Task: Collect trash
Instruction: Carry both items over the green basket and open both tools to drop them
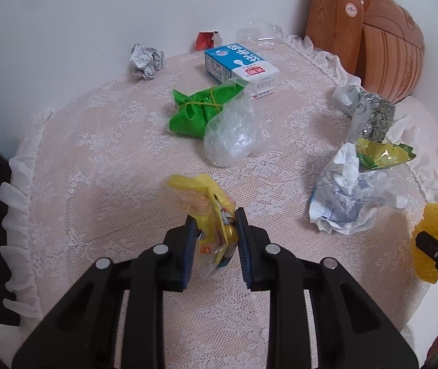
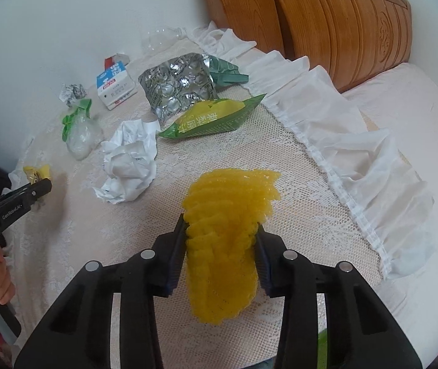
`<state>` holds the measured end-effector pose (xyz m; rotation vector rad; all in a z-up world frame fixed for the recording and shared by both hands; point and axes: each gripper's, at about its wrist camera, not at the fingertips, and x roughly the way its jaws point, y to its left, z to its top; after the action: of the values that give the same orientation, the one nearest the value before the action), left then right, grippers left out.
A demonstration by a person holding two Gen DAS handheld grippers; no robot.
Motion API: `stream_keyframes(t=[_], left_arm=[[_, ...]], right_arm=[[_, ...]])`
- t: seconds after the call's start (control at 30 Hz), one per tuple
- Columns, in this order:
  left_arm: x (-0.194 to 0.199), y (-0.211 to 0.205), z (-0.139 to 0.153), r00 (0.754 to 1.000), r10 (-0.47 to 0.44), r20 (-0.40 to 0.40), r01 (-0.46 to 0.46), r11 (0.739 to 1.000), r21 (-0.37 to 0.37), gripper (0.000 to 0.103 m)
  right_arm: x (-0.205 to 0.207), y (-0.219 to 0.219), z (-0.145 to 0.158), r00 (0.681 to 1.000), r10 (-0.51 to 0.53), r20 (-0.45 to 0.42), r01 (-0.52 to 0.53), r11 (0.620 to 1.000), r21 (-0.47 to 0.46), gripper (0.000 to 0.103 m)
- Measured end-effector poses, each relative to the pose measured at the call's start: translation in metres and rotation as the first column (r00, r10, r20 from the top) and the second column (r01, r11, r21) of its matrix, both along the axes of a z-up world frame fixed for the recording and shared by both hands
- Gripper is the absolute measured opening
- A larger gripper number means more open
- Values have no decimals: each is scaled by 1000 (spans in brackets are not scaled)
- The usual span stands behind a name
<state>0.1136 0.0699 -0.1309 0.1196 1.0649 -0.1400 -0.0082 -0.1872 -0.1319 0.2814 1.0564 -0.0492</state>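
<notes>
Clamping a yellow snack wrapper just nearer than the milk carton, the left gripper has narrowed on it for carrying off; well right of the carton, the right gripper squeezes a yellow foam net, likewise secured for collection.

The left gripper pinches a yellow snack wrapper between its blue pads, above the lace tablecloth. Beyond it lie a clear plastic bag touching a green bag, a blue and white milk carton, a crumpled paper ball and a small red carton by the wall. To the right sit crumpled white paper, a yellow-green packet and a foil wrapper. At the right edge the right gripper grips a yellow foam net.
</notes>
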Motion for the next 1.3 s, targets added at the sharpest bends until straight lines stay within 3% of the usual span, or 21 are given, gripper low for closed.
stream_keyframes(t=[0.13, 0.3, 0.4, 0.5, 0.67, 0.7, 0.8, 0.83, 0.97, 1.3], left_arm=[[-17, -16, 16, 999, -28, 36, 28, 1000, 10, 24], [-49, -45, 36, 994, -101, 38, 103, 993, -56, 24], [-79, -69, 43, 984, -172, 36, 175, 979, -108, 24], [-110, -98, 43, 968, -252, 11, 251, 956, -151, 24], [-153, -152, 35, 928, -371, -41, 362, 921, -142, 24], [-161, -162, 34, 919, -391, -47, 383, 915, -129, 24], [-182, -184, 31, 896, -439, -63, 430, 895, -114, 24], [-187, -190, 30, 890, -451, -71, 442, 890, -114, 24], [-208, -215, 21, 858, -502, -106, 493, 864, -104, 25], [-270, -281, -23, 721, -656, -223, 648, 753, -115, 24]], right_arm=[[-31, -22, 20, 999, -7, 43, 6, 1000, 24, 40], [-92, -59, 37, 997, -43, 60, 44, 999, -13, 40], [-134, -84, 22, 996, -88, 18, 89, 994, -63, 43], [-168, -111, -20, 984, -157, -83, 149, 984, -93, 43], [-201, -153, -109, 933, -242, -267, 242, 970, -36, 43], [-205, -159, -123, 919, -248, -305, 252, 967, -28, 47], [-219, -173, -151, 883, -260, -392, 287, 958, 10, 77], [-224, -176, -154, 878, -264, -400, 291, 957, 8, 85], [-241, -186, -149, 875, -287, -391, 301, 953, -27, 98], [-295, -232, -122, 842, -428, -327, 432, 900, -65, 101]])
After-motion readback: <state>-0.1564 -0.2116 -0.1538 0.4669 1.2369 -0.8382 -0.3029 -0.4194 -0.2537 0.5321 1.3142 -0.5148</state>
